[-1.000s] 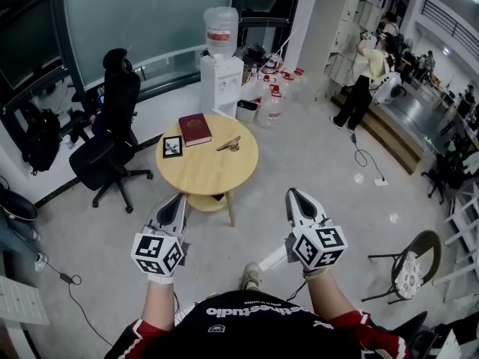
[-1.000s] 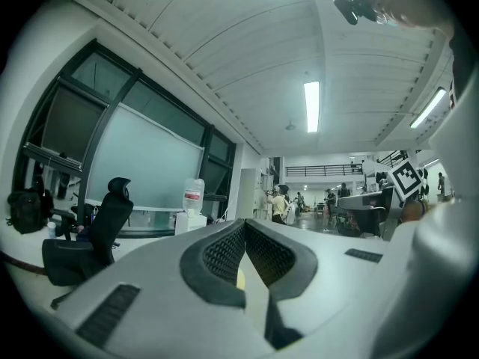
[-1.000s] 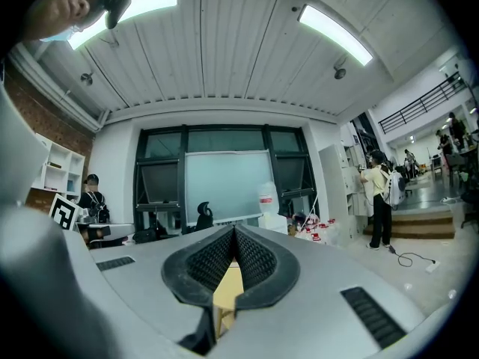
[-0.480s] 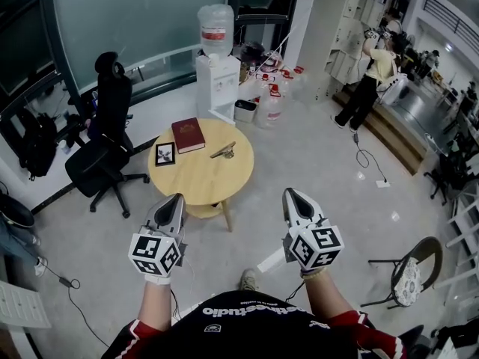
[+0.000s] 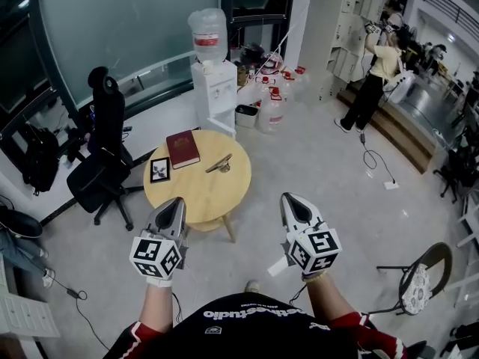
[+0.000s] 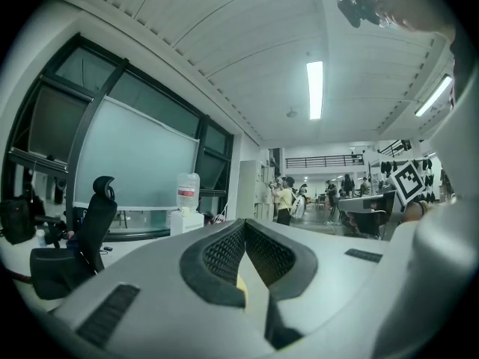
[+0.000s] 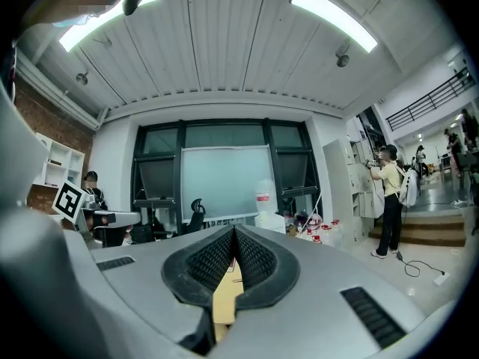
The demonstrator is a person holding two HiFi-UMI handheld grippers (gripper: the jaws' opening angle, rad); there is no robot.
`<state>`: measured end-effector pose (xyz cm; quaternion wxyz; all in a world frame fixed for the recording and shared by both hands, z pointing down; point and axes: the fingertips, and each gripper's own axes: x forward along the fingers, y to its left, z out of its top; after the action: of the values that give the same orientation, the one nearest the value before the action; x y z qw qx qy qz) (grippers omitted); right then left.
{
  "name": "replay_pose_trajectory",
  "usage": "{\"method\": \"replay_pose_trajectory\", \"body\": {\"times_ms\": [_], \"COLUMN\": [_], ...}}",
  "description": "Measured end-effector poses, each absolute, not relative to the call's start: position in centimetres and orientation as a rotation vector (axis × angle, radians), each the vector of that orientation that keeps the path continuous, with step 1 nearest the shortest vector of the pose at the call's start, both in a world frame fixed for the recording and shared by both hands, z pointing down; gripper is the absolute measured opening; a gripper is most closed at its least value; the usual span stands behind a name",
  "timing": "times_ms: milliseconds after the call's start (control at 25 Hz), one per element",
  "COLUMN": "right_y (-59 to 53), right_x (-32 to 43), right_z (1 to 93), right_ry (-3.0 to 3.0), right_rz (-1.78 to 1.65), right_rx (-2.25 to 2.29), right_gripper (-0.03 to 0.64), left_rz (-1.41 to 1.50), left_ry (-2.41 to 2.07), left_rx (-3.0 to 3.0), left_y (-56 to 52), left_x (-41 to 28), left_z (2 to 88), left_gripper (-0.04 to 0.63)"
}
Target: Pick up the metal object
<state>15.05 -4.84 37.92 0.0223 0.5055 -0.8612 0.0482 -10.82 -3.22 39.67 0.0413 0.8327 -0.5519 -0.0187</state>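
Jaws are closed and empty on both my left gripper (image 5: 174,203) and right gripper (image 5: 291,199). The metal object (image 5: 218,164) lies ahead between them, toward the desk (image 5: 200,194)'s far edge. Its long axis slants far-right, and the left gripper looks slightly nearer.

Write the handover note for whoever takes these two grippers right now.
Left gripper: fingers shut, empty, pointing level, short of the table.
Right gripper: fingers shut, empty, alongside the left one.
Metal object: lies untouched on the round wooden table, to the right of the red book and the small framed picture.
Done: nothing picked up yet.
Left: get close to the table, open one gripper, close it on the metal object, lift.
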Motion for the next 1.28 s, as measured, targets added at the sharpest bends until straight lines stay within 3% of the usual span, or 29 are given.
{"method": "replay_pose_trajectory", "body": {"times_ms": [920, 1280], "right_y": [-13.9, -14.8], "right_x": [21.3, 20.5], "right_z": [38.6, 39.4], "right_ry": [-2.764, -2.785], "right_rz": [0.217, 0.272], "right_rx": [1.412, 1.363], "right_gripper": [0.028, 0.028], "left_rz": [0.010, 0.074], "left_ry": [-1.749, -1.772], "left_rx": [2.535, 2.517], "left_y": [-11.2, -11.3], "left_x": [-2.6, -2.9], "left_z": [38.7, 39.0], "left_gripper": [0.017, 0.017]}}
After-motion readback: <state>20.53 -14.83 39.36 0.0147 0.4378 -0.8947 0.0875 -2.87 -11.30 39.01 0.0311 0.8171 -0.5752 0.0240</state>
